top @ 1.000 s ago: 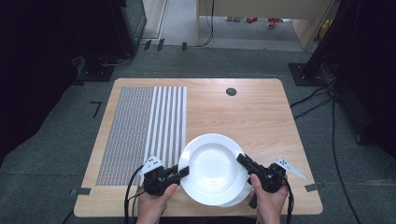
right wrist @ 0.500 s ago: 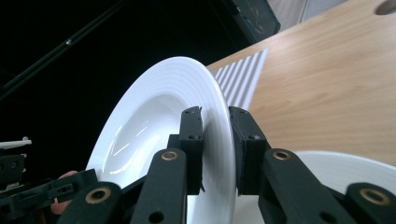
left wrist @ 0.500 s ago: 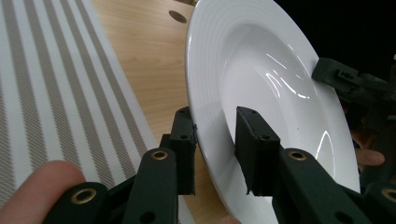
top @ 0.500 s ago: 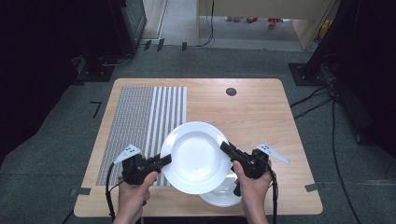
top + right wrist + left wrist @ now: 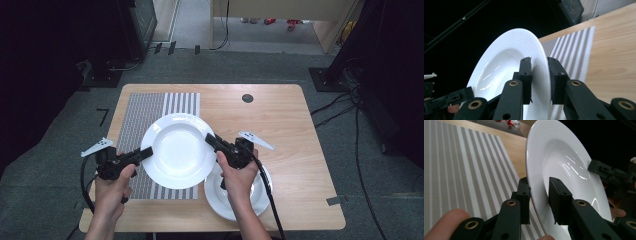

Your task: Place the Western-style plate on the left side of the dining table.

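Note:
A white deep plate (image 5: 177, 150) hangs above the striped placemat (image 5: 145, 112), held by its rim from both sides. My left gripper (image 5: 144, 153) is shut on the plate's left rim, with the rim wedged between its two black jaws (image 5: 539, 187). On the opposite rim my right gripper (image 5: 210, 140) is shut too, its jaws pinching the ribbed edge (image 5: 539, 63). In the left gripper view the plate (image 5: 566, 167) stands on edge over the placemat (image 5: 461, 170). The right gripper view shows the plate (image 5: 504, 65) with the placemat (image 5: 571, 47) beyond it.
Another white plate (image 5: 252, 200) lies on the wooden table (image 5: 285, 125) at the front right, partly under the right hand. A dark round cable hole (image 5: 247, 98) sits near the far edge. Cables and dark equipment lie on the floor around the table.
Both grippers have carried the plate up off the front-right plate, leftward and away from the person, until it hangs over the placemat. Both grips on the rim are unchanged.

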